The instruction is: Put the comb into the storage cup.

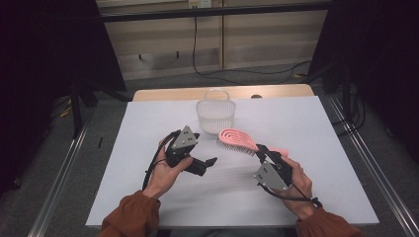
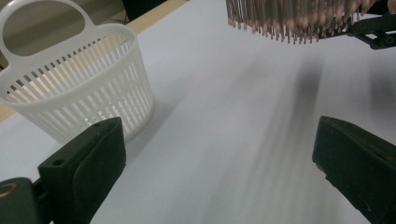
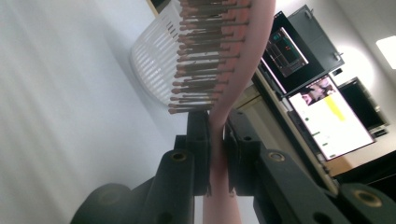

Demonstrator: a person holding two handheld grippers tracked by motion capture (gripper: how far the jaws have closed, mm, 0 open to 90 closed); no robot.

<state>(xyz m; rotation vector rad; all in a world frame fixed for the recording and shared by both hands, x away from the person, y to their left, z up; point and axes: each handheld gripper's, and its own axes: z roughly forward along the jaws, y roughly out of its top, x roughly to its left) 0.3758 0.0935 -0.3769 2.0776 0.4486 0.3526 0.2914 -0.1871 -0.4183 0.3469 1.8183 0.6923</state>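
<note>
Your right gripper point(image 1: 263, 150) pinches the pink brush point(image 1: 238, 140) by its handle, holding it bristles-down above the table point(image 1: 306, 128). Your left gripper point(image 1: 210, 162) hangs spread and empty just left of it. Beyond both, the white basket point(image 1: 216, 114) stands upright

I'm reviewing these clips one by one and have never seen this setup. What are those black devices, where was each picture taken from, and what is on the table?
A person sits at a white table with a hand-held two-jaw gripper in each hand. The high view looks down from above; the other two come from cameras riding on each gripper, looking along its jaws. The right gripper is shut on the handle of a pink brush, held off the table with the bristles facing down. The left gripper is open and holds nothing. A white slotted basket stands at the far side, beyond the brush.
</note>
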